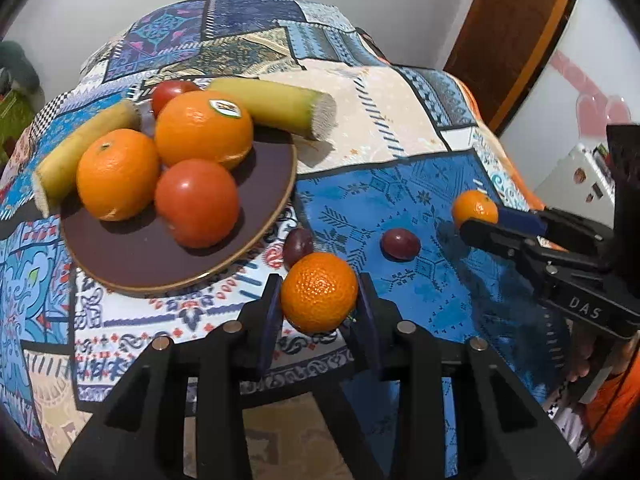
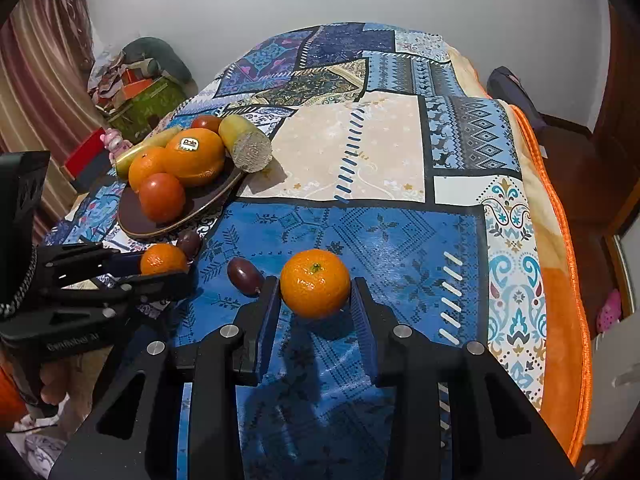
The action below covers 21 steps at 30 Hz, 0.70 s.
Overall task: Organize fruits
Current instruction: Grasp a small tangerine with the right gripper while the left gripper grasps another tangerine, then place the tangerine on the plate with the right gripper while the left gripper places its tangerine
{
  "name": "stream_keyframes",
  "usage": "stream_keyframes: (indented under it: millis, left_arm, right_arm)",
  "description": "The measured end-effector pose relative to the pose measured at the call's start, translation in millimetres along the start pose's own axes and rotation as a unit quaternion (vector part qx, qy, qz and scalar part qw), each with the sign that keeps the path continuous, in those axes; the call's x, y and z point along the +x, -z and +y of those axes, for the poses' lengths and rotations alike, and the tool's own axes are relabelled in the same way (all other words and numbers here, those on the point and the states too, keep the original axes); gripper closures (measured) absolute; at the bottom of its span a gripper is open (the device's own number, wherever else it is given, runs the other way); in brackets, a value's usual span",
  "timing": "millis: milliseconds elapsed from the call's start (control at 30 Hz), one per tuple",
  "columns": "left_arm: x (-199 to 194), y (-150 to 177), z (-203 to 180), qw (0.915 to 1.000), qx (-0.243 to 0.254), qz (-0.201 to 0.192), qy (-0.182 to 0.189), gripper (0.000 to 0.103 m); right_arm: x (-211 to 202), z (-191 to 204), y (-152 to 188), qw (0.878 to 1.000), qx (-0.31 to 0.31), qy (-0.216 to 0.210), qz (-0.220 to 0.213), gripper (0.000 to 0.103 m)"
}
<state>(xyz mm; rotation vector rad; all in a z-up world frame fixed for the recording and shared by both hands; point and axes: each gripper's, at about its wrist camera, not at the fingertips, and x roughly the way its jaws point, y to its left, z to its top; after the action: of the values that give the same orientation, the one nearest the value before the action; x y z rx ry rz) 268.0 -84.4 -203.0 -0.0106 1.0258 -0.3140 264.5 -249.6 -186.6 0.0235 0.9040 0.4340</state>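
Observation:
My left gripper [image 1: 320, 280] is shut on a small mandarin [image 1: 319, 304] just off the near rim of a dark brown plate [image 1: 132, 256]. The plate holds two oranges [image 1: 204, 126], two tomatoes [image 1: 196, 202] and two yellow banana-like pieces [image 1: 276, 106]. My right gripper [image 2: 315, 282] is shut on a second mandarin [image 2: 315, 296] over the blue patch of the cloth. Two dark purple plums [image 2: 244, 276] [image 2: 189, 243] lie on the cloth between the grippers. Each view shows the other gripper from the side, pads on its mandarin: the left gripper [image 2: 164, 268] and the right gripper [image 1: 480, 218].
A patchwork cloth [image 2: 352, 148] covers the table, with an orange blanket edge [image 2: 568, 280] on the right side. Boxes and clutter [image 2: 144, 92] stand by the wall beyond the plate. A brown door [image 1: 512, 32] is at the far right. A hand [image 2: 52, 384] grips the left tool.

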Motion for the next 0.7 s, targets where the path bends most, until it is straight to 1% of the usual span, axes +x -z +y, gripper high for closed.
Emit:
stream_keyframes:
  millis: [133, 300, 500, 700]
  left_arm:
    - [-20, 0, 6, 0.9997, 0.001, -0.024, -0.005, 0.067]
    - [-48, 2, 19, 0.9983, 0.001, -0.054, -0.024, 0.067]
    - [-67, 1, 48, 0.9965, -0.021, -0.071, -0.037, 0.067]
    - [-80, 0, 79, 0.994, -0.038, -0.083, -0.06, 0.067]
  right_arm:
    - [-3, 8, -4, 1.0, -0.009, -0.001, -0.003, 0.07]
    - [-5, 25, -16, 1.0, -0.026, -0.007, -0.011, 0.07]
    - [-6, 51, -31, 0.998, -0.048, -0.018, -0.028, 0.07]
    - [2, 71, -44, 0.997, -0.062, -0.029, -0.036, 0.07]
